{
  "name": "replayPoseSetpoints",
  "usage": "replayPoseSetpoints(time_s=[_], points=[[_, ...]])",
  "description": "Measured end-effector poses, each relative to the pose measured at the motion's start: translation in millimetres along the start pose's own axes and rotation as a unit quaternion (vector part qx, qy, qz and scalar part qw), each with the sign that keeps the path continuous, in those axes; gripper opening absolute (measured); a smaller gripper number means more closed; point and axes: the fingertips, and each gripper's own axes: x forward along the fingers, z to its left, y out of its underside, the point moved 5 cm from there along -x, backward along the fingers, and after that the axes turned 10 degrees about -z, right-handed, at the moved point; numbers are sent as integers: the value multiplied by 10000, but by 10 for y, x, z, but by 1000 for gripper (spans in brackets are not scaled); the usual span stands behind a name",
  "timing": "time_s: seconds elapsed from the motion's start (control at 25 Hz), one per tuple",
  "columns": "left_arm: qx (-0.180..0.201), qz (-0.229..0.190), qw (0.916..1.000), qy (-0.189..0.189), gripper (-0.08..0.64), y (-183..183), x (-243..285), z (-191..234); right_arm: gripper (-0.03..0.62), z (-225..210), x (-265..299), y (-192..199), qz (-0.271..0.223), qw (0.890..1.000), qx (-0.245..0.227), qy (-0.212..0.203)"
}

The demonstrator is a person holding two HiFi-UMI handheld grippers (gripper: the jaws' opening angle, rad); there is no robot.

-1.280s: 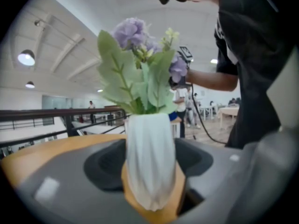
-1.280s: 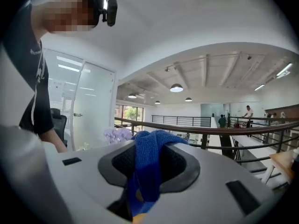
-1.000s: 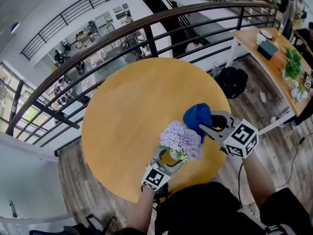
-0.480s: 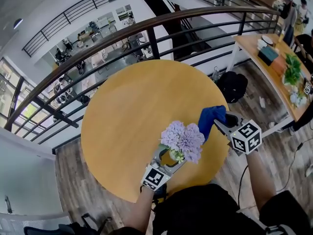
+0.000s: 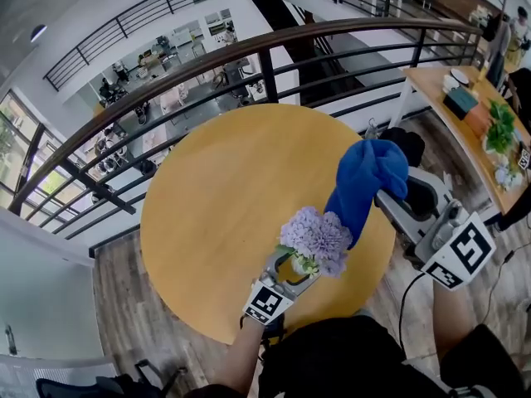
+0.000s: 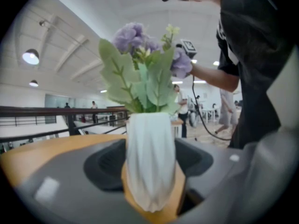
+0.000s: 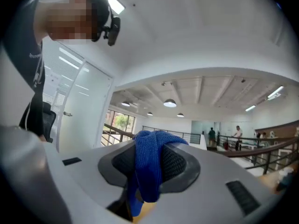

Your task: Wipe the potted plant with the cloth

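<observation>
The potted plant (image 5: 315, 240), purple flowers with green leaves in a white ribbed vase, stands near the front edge of the round wooden table (image 5: 224, 189). My left gripper (image 5: 292, 265) is shut on the vase (image 6: 150, 162), its pads pressing both sides. My right gripper (image 5: 397, 191) is raised high to the right of the flowers and shut on a blue cloth (image 5: 365, 185). The cloth hangs down, its lower end against the right side of the blooms. In the right gripper view the cloth (image 7: 147, 171) is bunched between the jaws.
A dark metal railing (image 5: 249, 48) curves behind the table, with a drop to a lower floor beyond. A black bag (image 5: 398, 139) lies on the wooden floor at right. A second table (image 5: 465, 114) with plants and boxes stands at far right.
My right gripper has risen with the blue cloth and swung right, so the cloth now drapes down onto the flowers. The left gripper and the plant have stayed put.
</observation>
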Motion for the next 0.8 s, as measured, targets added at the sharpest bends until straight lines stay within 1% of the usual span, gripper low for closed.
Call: replayPoseSetpoints(time_s=[0.08, 0.16, 0.2, 0.28, 0.36, 0.4, 0.44, 0.56, 0.68, 0.8], points=[[-6, -5, 10000, 0, 324, 1, -4, 7, 120, 253, 169, -284, -314, 9979, -374, -416], [-10, -4, 10000, 12, 324, -2, 1, 9, 120, 506, 327, -388, -339, 9916, -957, -803], [-13, -2, 10000, 17, 324, -3, 4, 6, 120, 617, 380, -345, -183, 9865, -1312, -959], [-24, -9, 10000, 16, 324, -3, 5, -7, 120, 799, 416, -93, 434, 9718, -1953, -1250], [-36, -22, 10000, 9, 324, -2, -1, -16, 120, 912, 417, 195, 988, 9557, -2314, -1528], [-45, -34, 10000, 3, 324, 0, -5, -15, 120, 925, 414, 313, 1154, 9519, -2350, -1592], [-54, -48, 10000, -6, 324, 1, -9, -11, 120, 903, 406, 415, 1264, 9519, -2301, -1582], [-71, -71, 9999, -20, 324, 2, -19, 3, 120, 693, 346, 636, 1391, 9639, -1883, -1269], [-76, -83, 9999, -14, 324, 3, -36, 3, 120, 467, 239, 784, 1520, 9752, -1343, -885], [-100, -93, 9999, -5, 324, 4, -30, -5, 120, 301, 101, 954, 1775, 9769, -1037, -580]])
